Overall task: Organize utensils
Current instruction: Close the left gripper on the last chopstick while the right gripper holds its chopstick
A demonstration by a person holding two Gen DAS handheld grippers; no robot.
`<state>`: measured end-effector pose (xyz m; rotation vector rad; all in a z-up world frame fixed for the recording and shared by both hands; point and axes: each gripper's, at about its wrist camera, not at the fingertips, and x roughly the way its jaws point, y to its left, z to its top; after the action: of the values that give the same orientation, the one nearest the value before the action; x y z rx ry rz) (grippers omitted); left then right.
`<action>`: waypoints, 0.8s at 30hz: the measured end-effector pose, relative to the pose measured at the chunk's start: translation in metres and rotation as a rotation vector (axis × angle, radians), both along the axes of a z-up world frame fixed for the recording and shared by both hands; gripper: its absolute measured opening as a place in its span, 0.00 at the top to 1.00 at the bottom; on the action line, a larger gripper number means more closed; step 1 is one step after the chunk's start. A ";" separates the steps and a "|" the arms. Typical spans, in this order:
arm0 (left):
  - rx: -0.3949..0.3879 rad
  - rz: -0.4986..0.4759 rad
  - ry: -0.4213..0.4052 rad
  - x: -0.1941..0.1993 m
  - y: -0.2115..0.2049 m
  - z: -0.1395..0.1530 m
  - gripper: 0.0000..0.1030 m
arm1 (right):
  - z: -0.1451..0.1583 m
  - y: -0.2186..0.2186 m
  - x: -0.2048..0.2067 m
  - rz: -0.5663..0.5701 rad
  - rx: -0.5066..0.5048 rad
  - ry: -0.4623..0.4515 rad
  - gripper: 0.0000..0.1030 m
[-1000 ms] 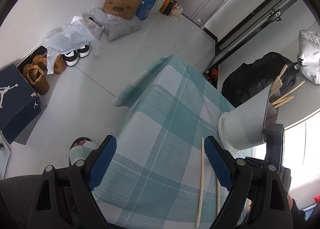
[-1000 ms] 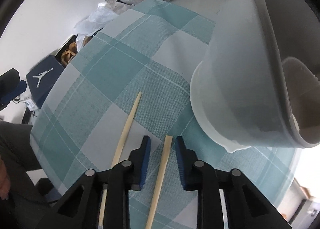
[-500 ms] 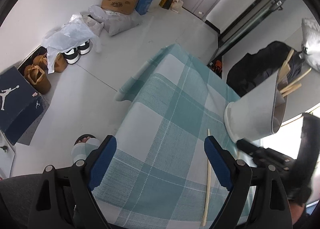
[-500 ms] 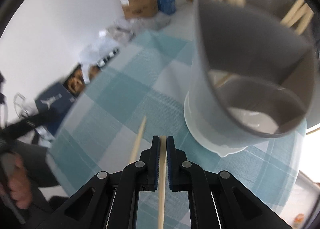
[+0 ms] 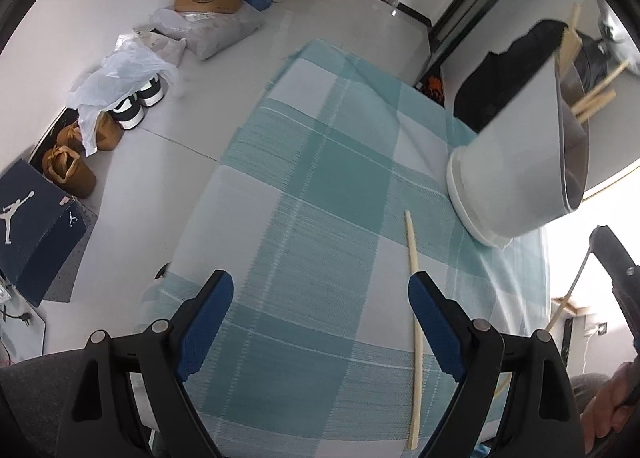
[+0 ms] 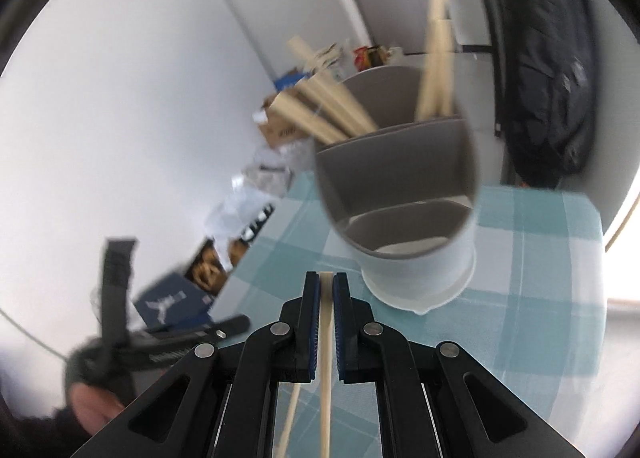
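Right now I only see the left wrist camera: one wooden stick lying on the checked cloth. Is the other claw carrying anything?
Observer: Yes. The right claw is shut on a second chopstick.
Operator: Where is it pointing?
Observer: Toward the open mouth of the grey holder, which stands just ahead of it.
Operator: Is there room inside?
Observer: The holder is divided. The nearest compartment looks empty, while wooden utensils lean in the far ones.
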<state>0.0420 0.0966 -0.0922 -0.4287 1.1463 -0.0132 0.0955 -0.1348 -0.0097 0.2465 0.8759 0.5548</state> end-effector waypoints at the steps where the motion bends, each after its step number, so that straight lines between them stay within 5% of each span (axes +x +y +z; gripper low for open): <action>1: 0.011 -0.008 0.001 0.001 -0.004 0.001 0.16 | -0.003 -0.005 0.000 -0.018 0.028 0.010 0.94; 9: 0.139 -0.182 -0.010 0.009 -0.043 0.009 0.16 | -0.014 -0.059 -0.005 -0.159 0.192 0.047 0.94; 16: 0.197 -0.176 0.101 0.026 -0.052 -0.006 0.16 | -0.021 -0.082 -0.010 -0.194 0.220 0.064 0.94; 20: 0.186 -0.159 0.091 0.032 -0.054 0.000 0.16 | -0.021 -0.096 -0.011 -0.212 0.260 0.071 0.94; 24: 0.289 -0.190 0.127 0.041 -0.065 -0.003 0.16 | -0.017 -0.104 -0.016 -0.226 0.273 0.063 0.94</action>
<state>0.0832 0.0315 -0.0950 -0.0642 1.2891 0.0139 0.0795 -0.2390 -0.0266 0.6069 0.8194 0.4565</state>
